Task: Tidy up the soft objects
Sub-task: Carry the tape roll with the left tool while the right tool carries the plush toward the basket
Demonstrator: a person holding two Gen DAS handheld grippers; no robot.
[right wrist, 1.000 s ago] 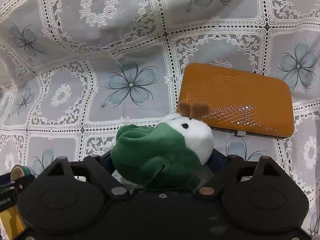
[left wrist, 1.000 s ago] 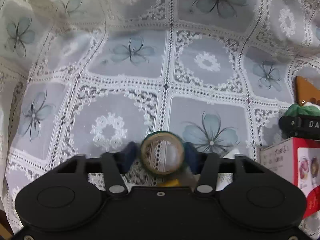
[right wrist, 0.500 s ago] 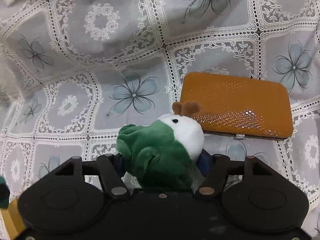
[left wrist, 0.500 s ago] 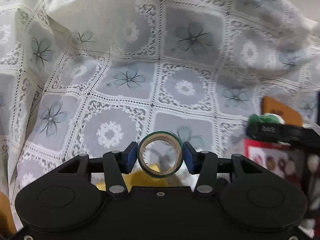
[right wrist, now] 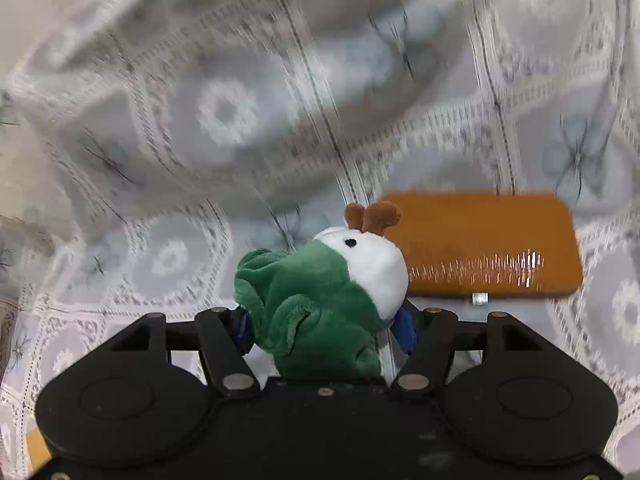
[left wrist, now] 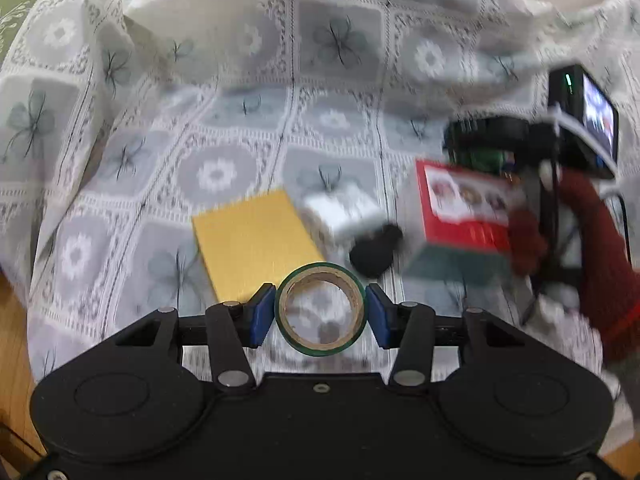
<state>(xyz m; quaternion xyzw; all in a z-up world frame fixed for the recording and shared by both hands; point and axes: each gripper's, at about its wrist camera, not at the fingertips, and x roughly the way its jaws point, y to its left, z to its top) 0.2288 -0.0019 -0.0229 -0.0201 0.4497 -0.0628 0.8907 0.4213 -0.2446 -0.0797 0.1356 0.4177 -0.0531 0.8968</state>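
Plush toy (right wrist: 320, 300), green-bodied with a white head and brown antlers, sits clamped between the blue pads of my right gripper (right wrist: 322, 326); the fingers are closed partway, pressing into the fabric on both sides, and the toy is carried clear of the table; my left gripper (left wrist: 320, 316) has its fingers closed on a green tape roll (left wrist: 320, 309), gripped across its outer rim with the core facing the camera, also held above the table.

Beyond the tape roll lie a yellow card (left wrist: 256, 240), a small white item (left wrist: 344, 212) and a black object (left wrist: 374, 250), close together on the lace tablecloth (left wrist: 320, 120); a red box (left wrist: 464, 208) stands further right; both views are motion-blurred. Beyond the plush toy, an orange case (right wrist: 480, 244) lies flat on the tablecloth.

Judged step: transport, both items lifted and no drop-off yet; no bin or grouping spot for soft items is visible. Next move calls for locating that spot, lowering the plush toy until supported, then parting the right fingers; the tape roll is rigid and probably belongs elsewhere.
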